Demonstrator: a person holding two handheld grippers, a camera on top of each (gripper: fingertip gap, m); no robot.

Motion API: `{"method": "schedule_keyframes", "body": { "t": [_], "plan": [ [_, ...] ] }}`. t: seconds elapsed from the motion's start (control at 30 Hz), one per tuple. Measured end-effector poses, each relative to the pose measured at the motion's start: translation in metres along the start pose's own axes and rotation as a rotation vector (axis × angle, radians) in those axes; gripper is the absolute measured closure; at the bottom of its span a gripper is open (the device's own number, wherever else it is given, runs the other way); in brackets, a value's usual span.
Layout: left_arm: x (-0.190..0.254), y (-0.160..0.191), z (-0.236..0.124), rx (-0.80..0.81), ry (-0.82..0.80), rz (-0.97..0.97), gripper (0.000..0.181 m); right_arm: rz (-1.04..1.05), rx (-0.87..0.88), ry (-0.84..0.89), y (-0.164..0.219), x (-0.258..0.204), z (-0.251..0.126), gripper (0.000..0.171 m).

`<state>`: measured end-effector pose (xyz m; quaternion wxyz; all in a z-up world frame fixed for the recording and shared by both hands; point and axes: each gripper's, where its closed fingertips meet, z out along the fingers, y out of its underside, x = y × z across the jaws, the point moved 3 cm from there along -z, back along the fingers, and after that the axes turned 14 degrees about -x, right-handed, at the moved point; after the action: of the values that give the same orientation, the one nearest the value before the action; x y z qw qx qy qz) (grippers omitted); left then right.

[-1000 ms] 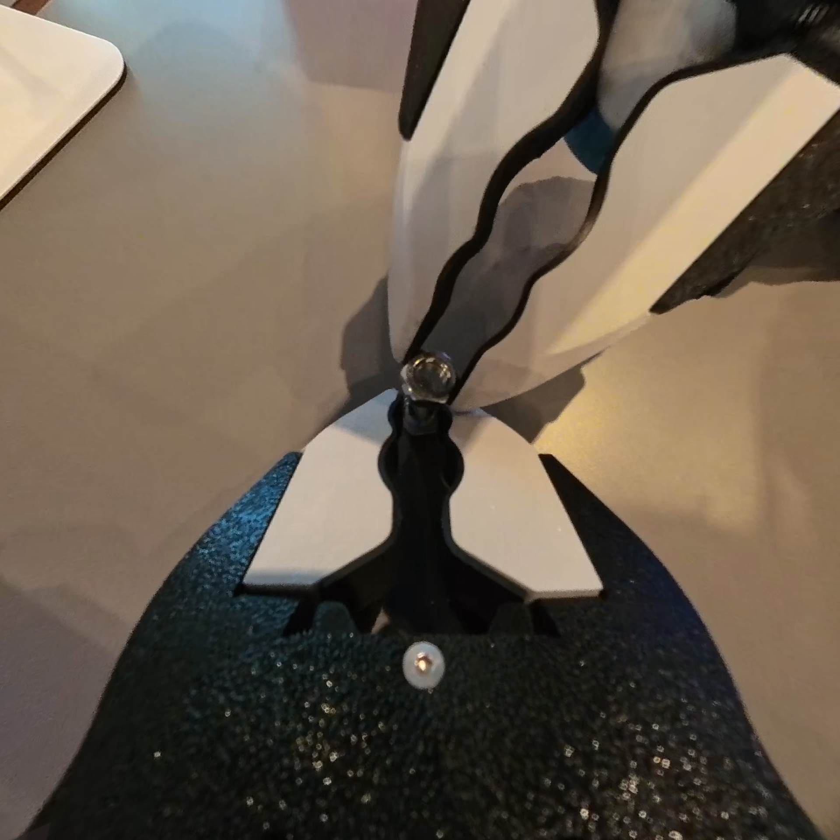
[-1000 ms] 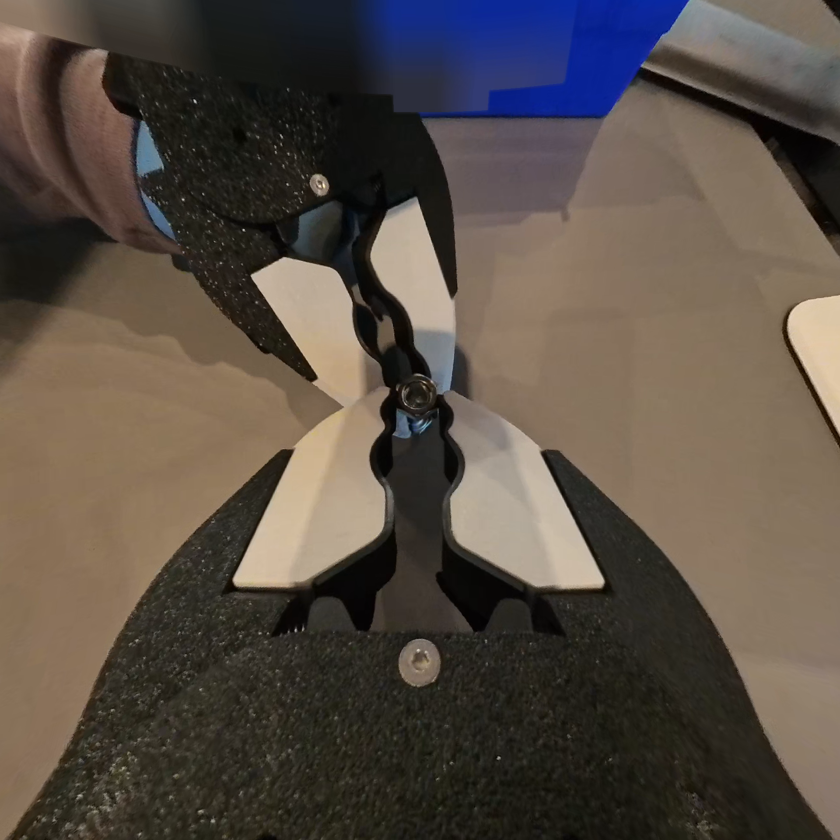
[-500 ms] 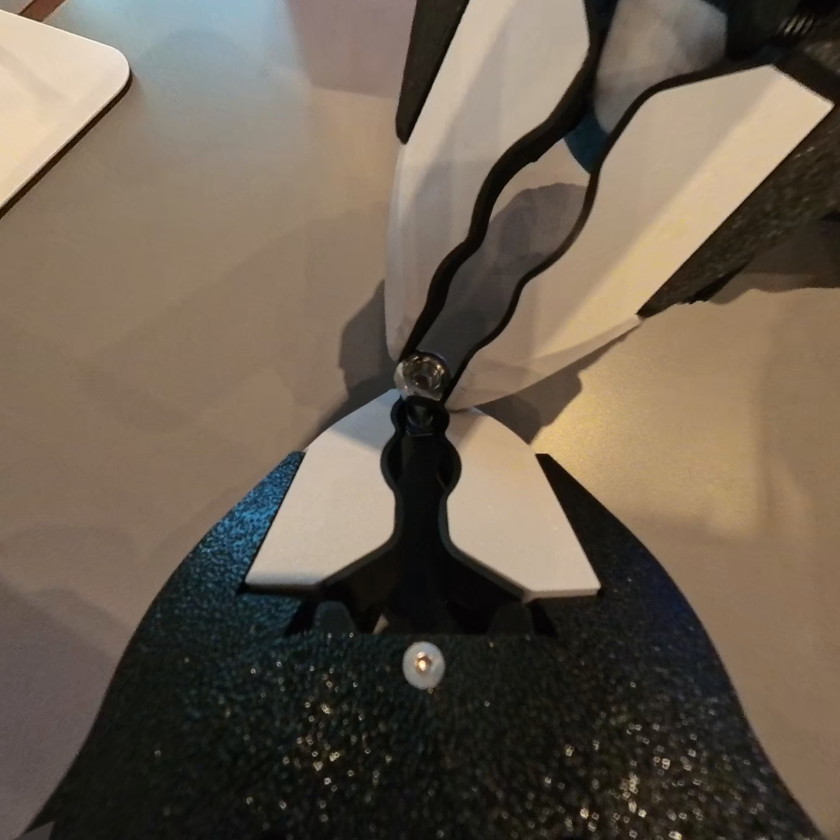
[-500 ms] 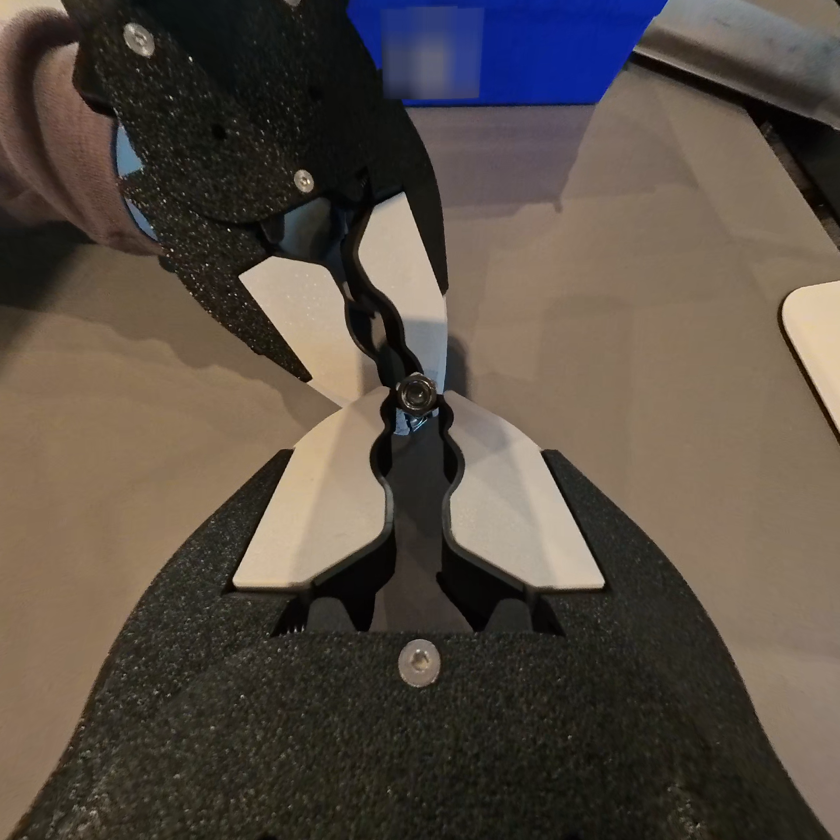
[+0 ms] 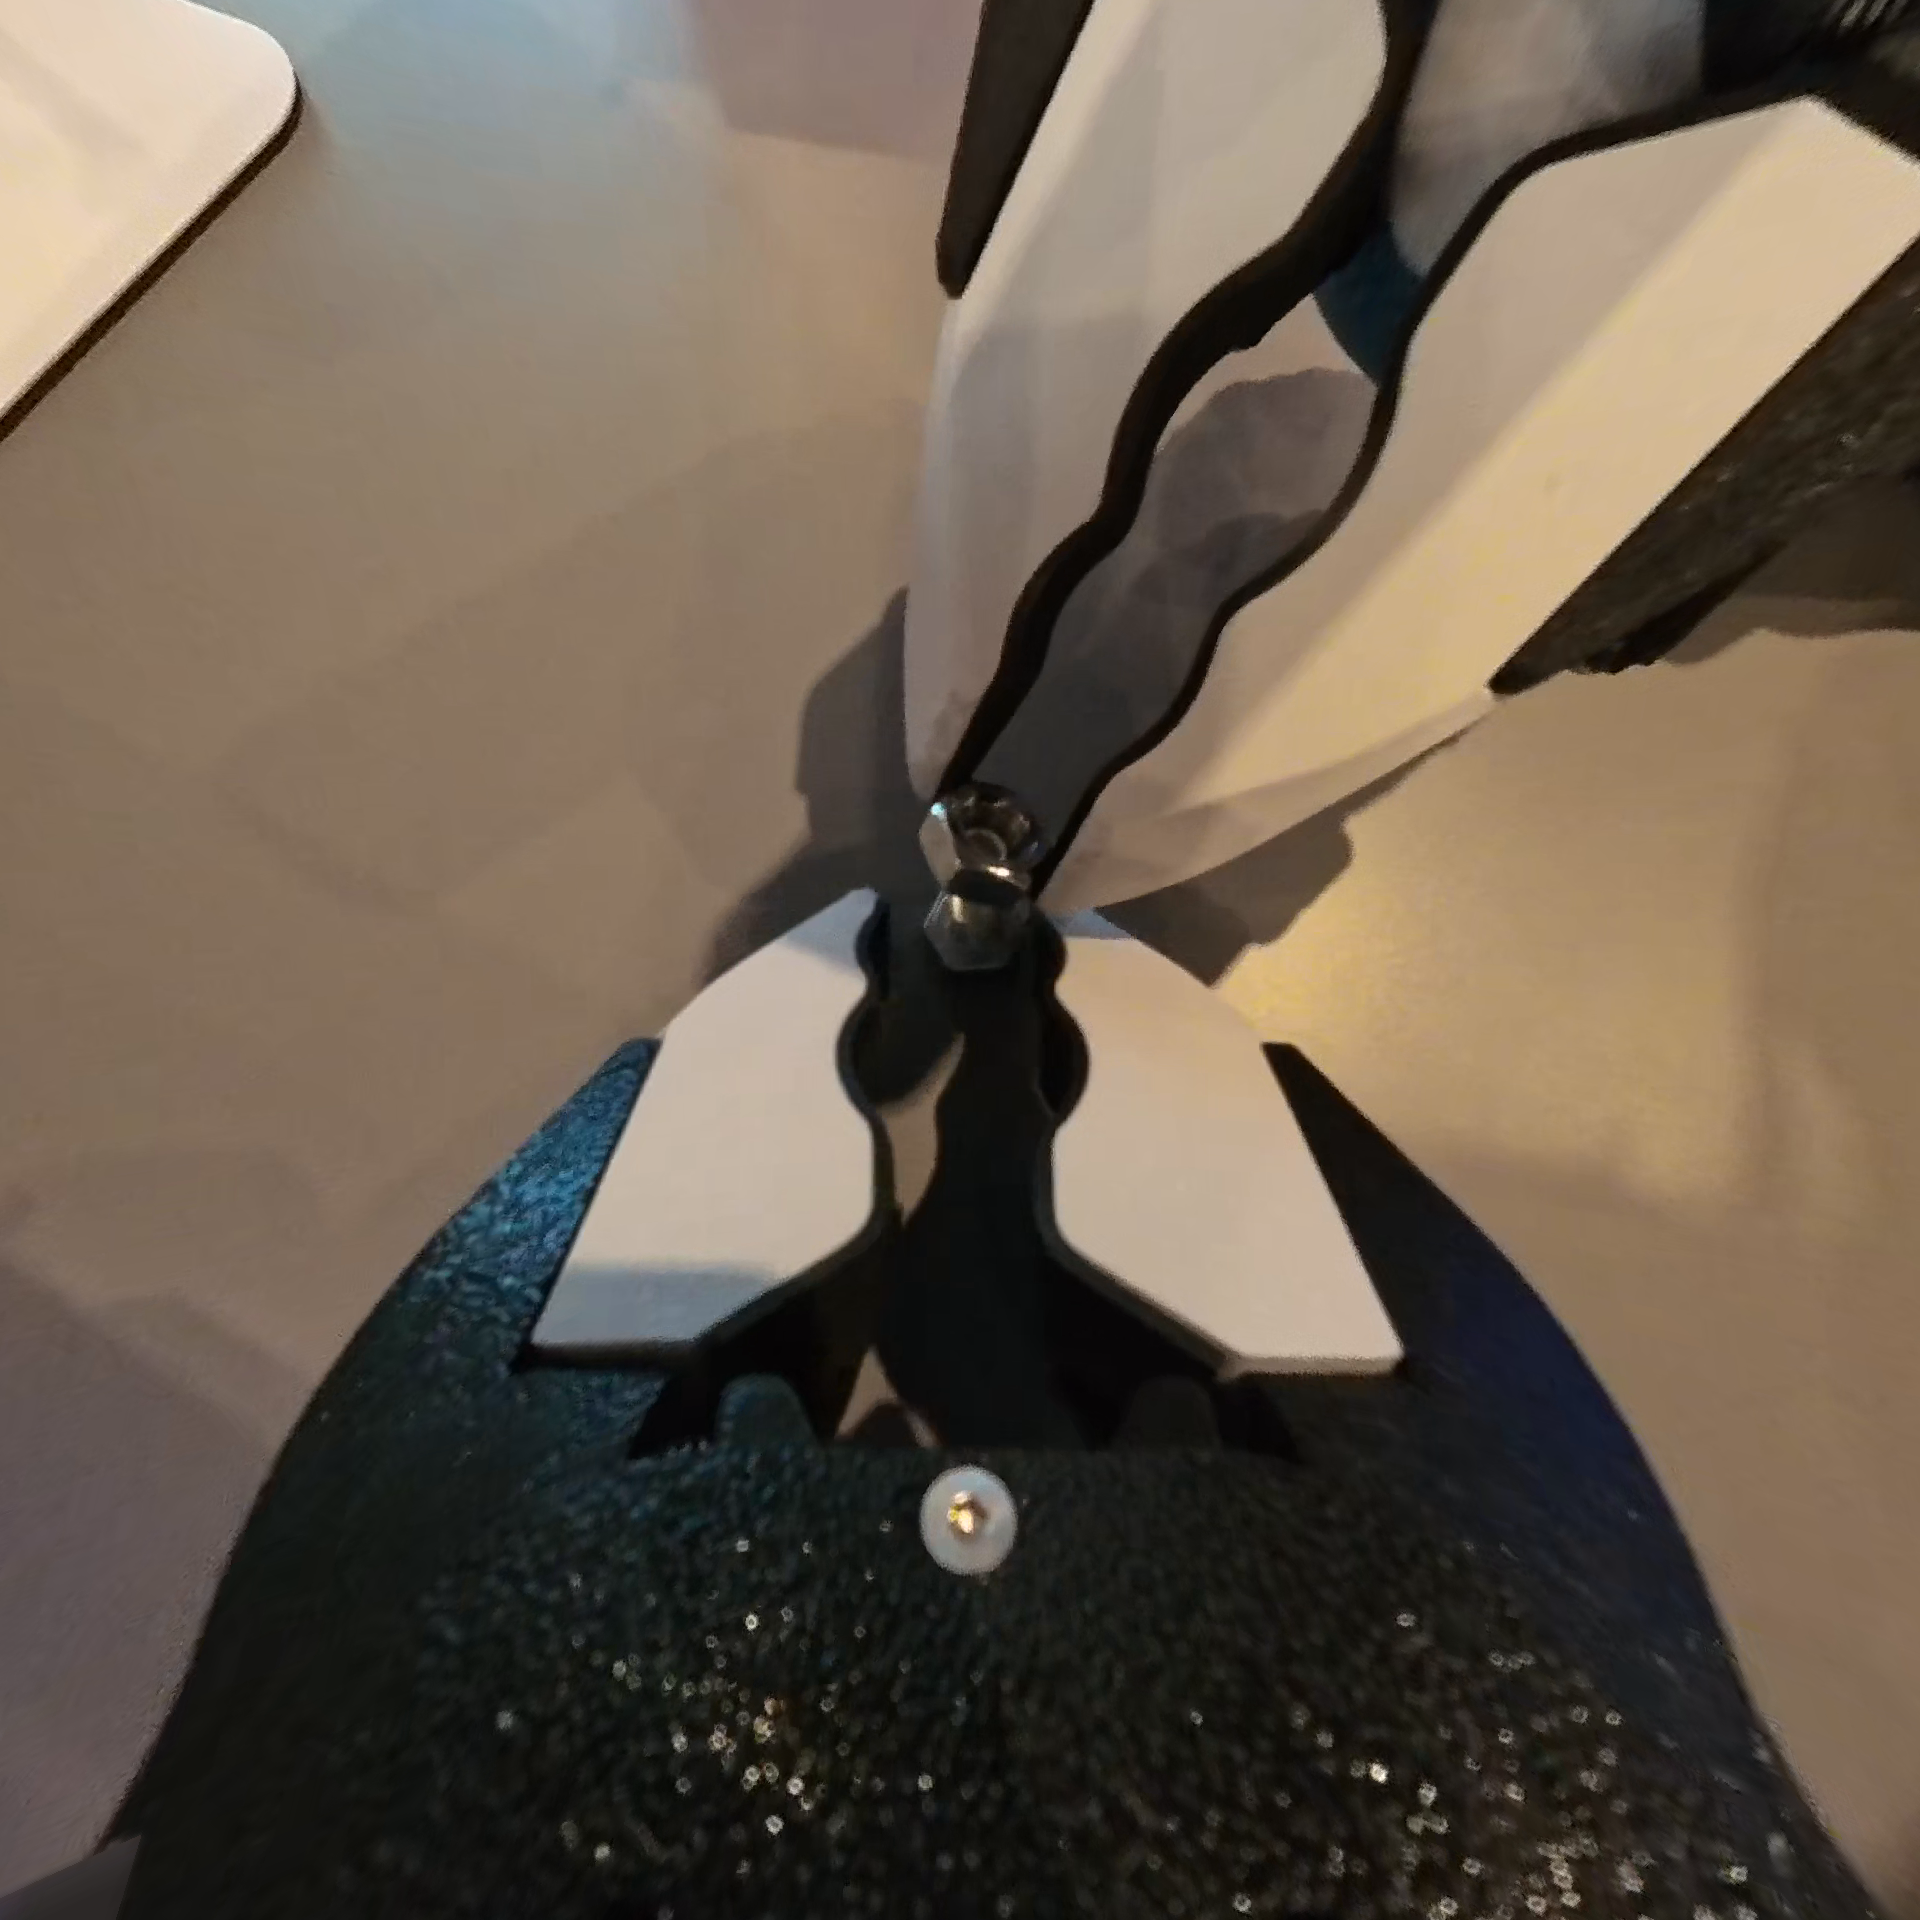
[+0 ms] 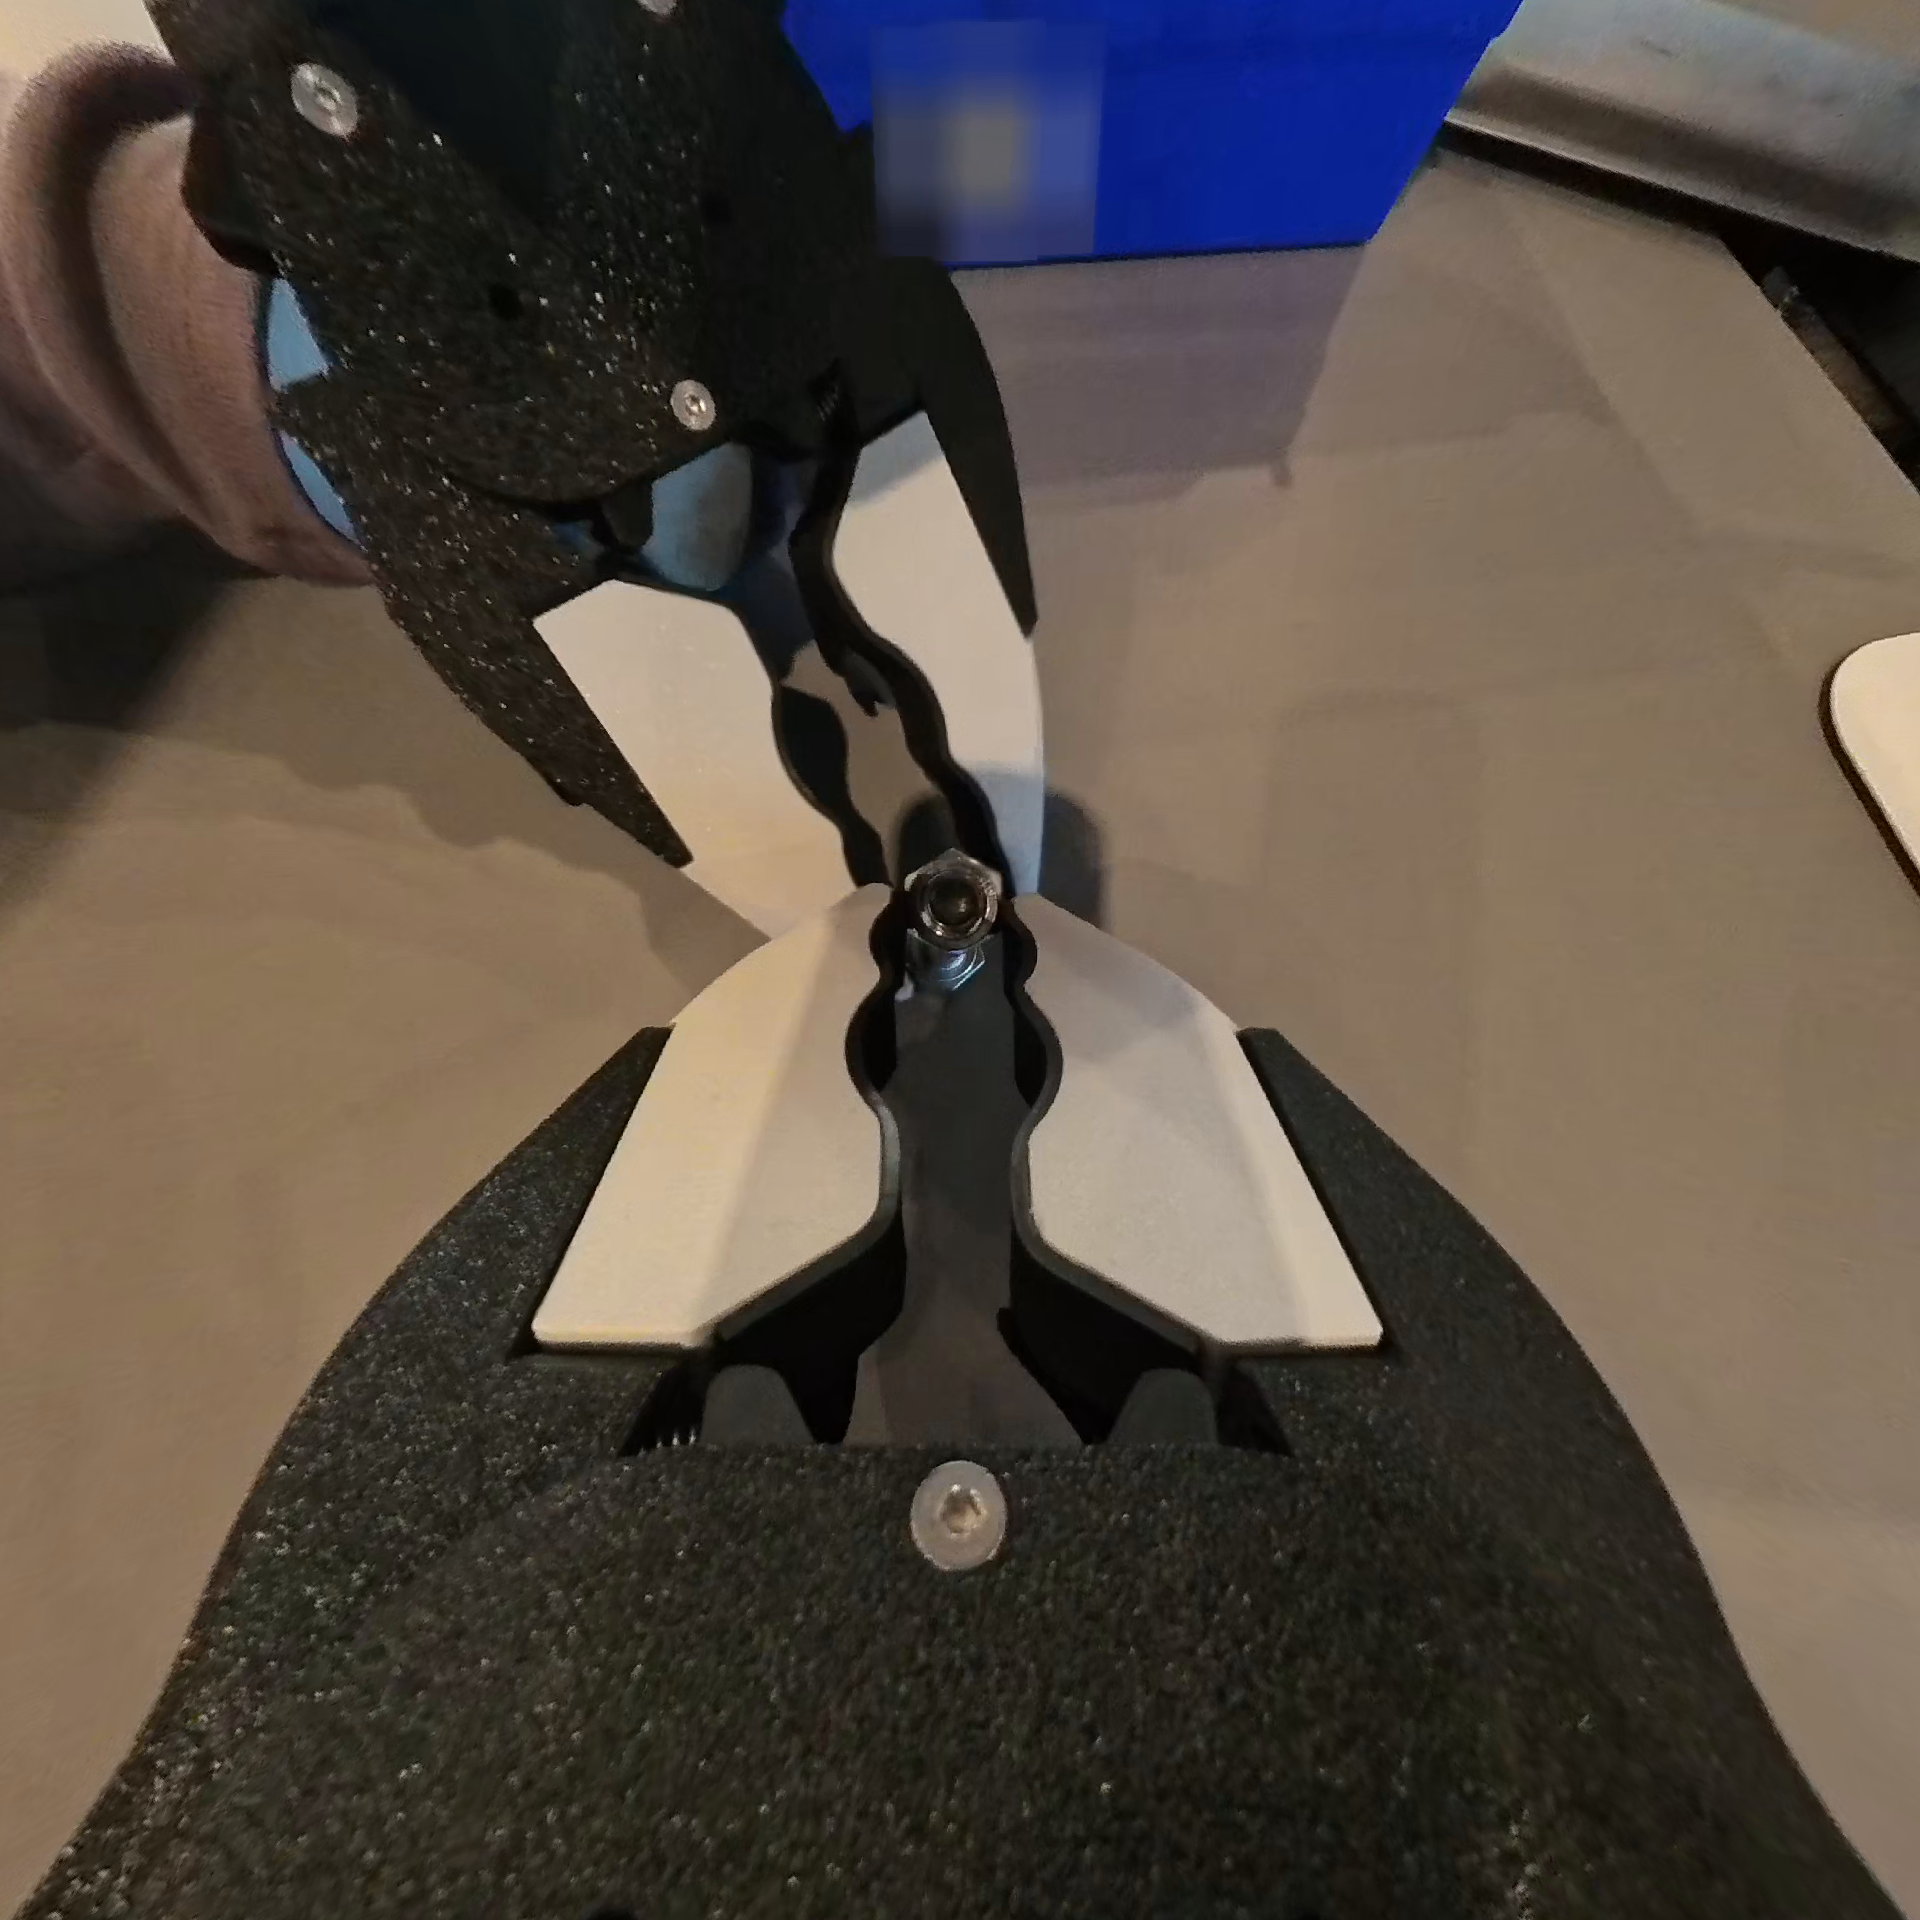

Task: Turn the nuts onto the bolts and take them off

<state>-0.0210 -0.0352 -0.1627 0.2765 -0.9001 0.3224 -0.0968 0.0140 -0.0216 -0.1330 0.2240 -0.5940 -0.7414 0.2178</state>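
A small steel bolt with a hex nut on it (image 5: 971, 928) hangs above the grey table (image 5: 416, 623), between the tips of both grippers. My right gripper (image 6: 948, 914) is shut on one end of the bolt (image 6: 945, 916). It comes in from the top in the left wrist view (image 5: 1003, 821). My left gripper (image 5: 961, 920) has its jaws slightly parted around the hex piece, with a gap beside its left finger (image 5: 748, 1122). In the right wrist view the left gripper (image 6: 951, 881) comes in from the upper left.
A white board corner lies at the table's edge (image 5: 125, 156), also seen at the right in the right wrist view (image 6: 1881, 748). A blue bin (image 6: 1299, 125) stands at the back. A person's sleeve (image 6: 94, 312) is behind the left gripper. Only a small space, under 4 cm, lies between the two pairs of fingers.
The left gripper has rotated around the bolt and its jaws have parted slightly. The right gripper has stayed shut and almost still.
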Motion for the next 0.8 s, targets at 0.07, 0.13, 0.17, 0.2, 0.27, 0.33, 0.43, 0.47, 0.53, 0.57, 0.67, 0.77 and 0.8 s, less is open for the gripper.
{"method": "schedule_keyframes", "body": {
  "t": [0.07,0.13,0.17,0.2,0.27,0.33,0.43,0.47,0.53,0.57,0.67,0.77,0.8],
  "plan": [
    [0.0008,-0.0005,0.0001,0.001,0.002,0.004,0.161,0.003,0.001,0.000,0.0002,0.0005,0.0002,0.154],
    [0.0014,-0.0008,0.0003,0.000,0.003,0.006,0.163,0.004,0.001,0.002,0.0003,0.0010,0.0003,0.154],
    [0.0014,-0.0009,0.0003,0.001,0.003,0.006,0.163,0.004,0.001,0.002,0.0004,0.0010,0.0004,0.154],
    [0.0014,-0.0008,0.0003,0.001,0.003,0.006,0.163,0.005,0.001,0.002,0.0004,0.0011,0.0004,0.154],
    [0.0015,-0.0009,0.0003,0.002,0.004,0.007,0.163,0.006,0.000,0.002,0.0004,0.0011,0.0004,0.154],
    [0.0016,-0.0010,0.0004,0.002,0.005,0.009,0.163,0.009,-0.001,0.001,0.0004,0.0012,0.0004,0.154],
    [0.0019,-0.0011,0.0004,0.003,0.007,0.012,0.164,0.019,-0.010,-0.006,0.0004,0.0013,0.0002,0.154],
    [0.0019,-0.0011,0.0004,0.003,0.007,0.012,0.164,0.022,-0.015,-0.007,0.0002,0.0013,0.0001,0.154],
    [0.0021,-0.0011,0.0004,0.003,0.007,0.012,0.164,0.031,-0.026,-0.003,-0.0004,0.0015,-0.0001,0.154],
    [0.0021,-0.0012,0.0004,0.003,0.007,0.012,0.164,0.036,-0.037,-0.003,-0.0006,0.0012,-0.0002,0.154],
    [0.0024,-0.0013,0.0006,0.002,0.007,0.013,0.164,0.053,-0.070,0.002,-0.0010,0.0008,-0.0003,0.154],
    [0.0023,-0.0014,0.0006,0.002,0.007,0.013,0.164,0.069,-0.102,0.005,-0.0011,0.0006,-0.0005,0.154],
    [0.0023,-0.0014,0.0006,0.002,0.007,0.013,0.164,0.072,-0.108,0.008,-0.0012,0.0005,-0.0005,0.154]
  ]
}}
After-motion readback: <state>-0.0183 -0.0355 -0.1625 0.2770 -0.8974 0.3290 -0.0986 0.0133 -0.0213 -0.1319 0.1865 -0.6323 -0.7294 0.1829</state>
